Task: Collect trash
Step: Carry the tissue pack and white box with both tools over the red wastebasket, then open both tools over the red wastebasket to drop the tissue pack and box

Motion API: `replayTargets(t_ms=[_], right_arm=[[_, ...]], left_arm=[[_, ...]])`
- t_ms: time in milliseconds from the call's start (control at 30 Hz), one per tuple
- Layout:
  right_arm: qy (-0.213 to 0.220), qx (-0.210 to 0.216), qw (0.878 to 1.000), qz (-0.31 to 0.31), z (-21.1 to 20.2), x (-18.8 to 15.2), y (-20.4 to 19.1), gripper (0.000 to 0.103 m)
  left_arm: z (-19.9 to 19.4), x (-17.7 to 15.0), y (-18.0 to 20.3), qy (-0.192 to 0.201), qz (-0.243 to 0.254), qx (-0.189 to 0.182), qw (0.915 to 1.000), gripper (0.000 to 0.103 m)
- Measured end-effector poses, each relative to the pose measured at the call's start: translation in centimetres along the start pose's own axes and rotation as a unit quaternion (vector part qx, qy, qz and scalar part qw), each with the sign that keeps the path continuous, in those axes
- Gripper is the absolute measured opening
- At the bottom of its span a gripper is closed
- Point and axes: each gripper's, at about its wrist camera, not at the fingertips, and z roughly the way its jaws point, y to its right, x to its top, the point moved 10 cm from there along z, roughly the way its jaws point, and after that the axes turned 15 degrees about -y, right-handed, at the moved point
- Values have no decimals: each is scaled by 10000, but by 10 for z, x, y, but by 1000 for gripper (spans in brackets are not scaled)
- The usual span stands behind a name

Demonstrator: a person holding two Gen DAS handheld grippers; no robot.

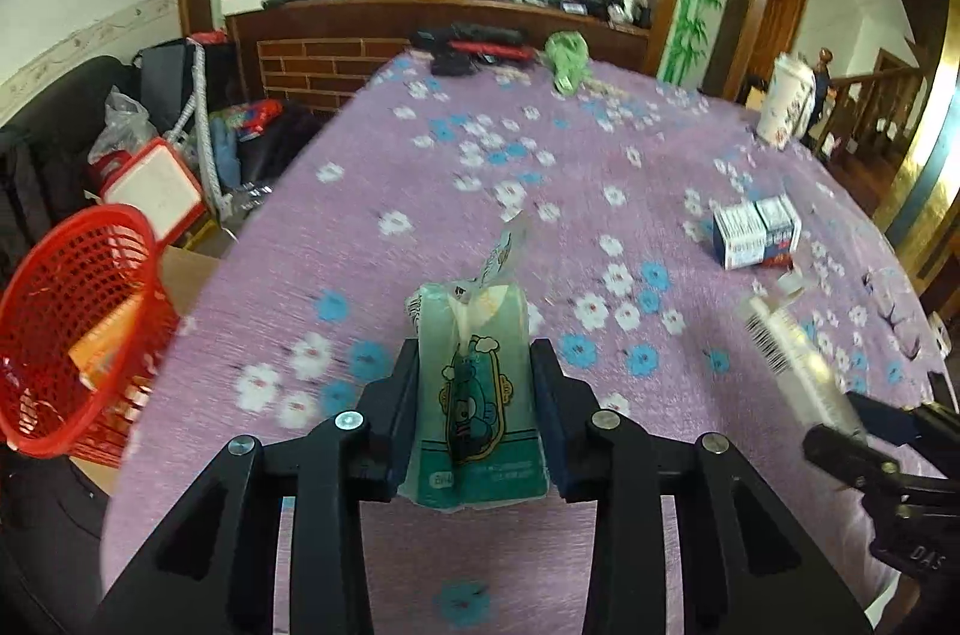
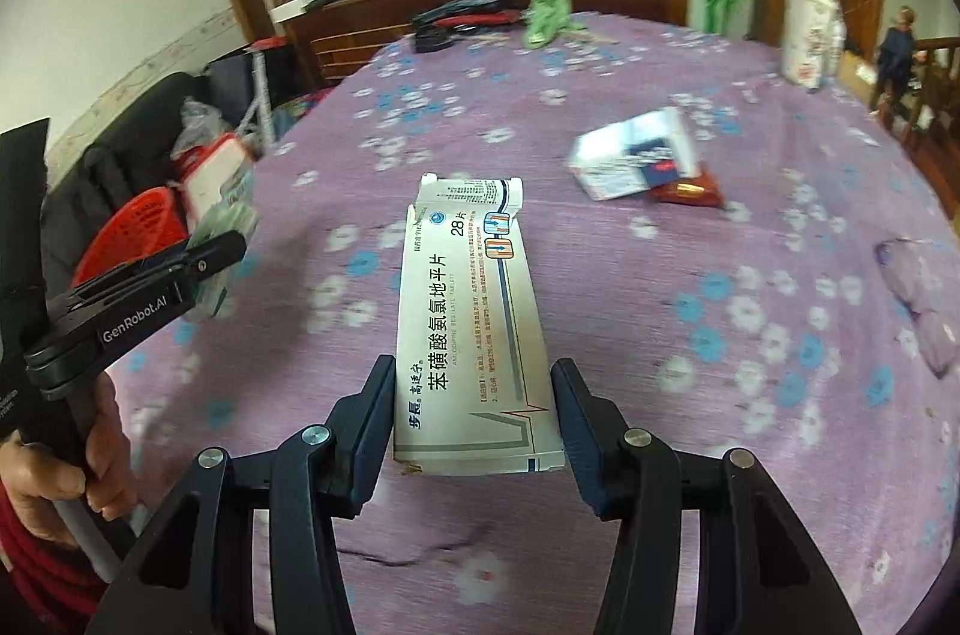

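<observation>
While the left gripper (image 1: 474, 395) pinches a green cartoon-printed tissue pack (image 1: 474, 383) — torn top — the right gripper (image 2: 474, 407) clamps a flattened white medicine carton (image 2: 474, 329).

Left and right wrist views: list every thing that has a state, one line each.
left gripper: shut on the tissue pack
tissue pack: torn open, held upright
right gripper: shut on the medicine box
medicine box: flap end torn open, held
red basket: beside table, holds an orange item
blue-white carton: lying on tablecloth

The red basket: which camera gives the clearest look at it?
The left wrist view: the red basket sits large at the table's left edge, its mesh and an orange item inside visible. In the right wrist view only a blurred part of it shows behind the left gripper.
</observation>
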Motion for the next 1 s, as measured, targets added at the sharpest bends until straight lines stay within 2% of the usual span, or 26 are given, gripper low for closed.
replayTargets(t_ms=[133,333,567,667,867,933,1000], right_arm=[[-99,217,9993,-297,2,15,-35,56],[-155,504,9941,-950,3,39,-111,56],[-267,849,9826,-1628,15,70,-207,56],[-348,1015,9767,-1860,26,84,-252,56],[-529,1297,9682,-2074,54,107,-322,56],[-576,1322,9676,-2074,64,114,-338,56],[-589,1353,9669,-2084,75,122,-351,58]], left_arm=[[-24,7,-33,227,-223,89,9995,34],[-54,8,-113,466,-783,403,9950,34],[-64,-7,-213,482,-1539,740,9841,34],[-62,-14,-244,441,-1770,797,9800,34],[-52,-19,-281,372,-2043,882,9742,35],[-50,-20,-289,373,-2090,885,9732,38],[-49,-19,-296,402,-2115,842,9729,46]])
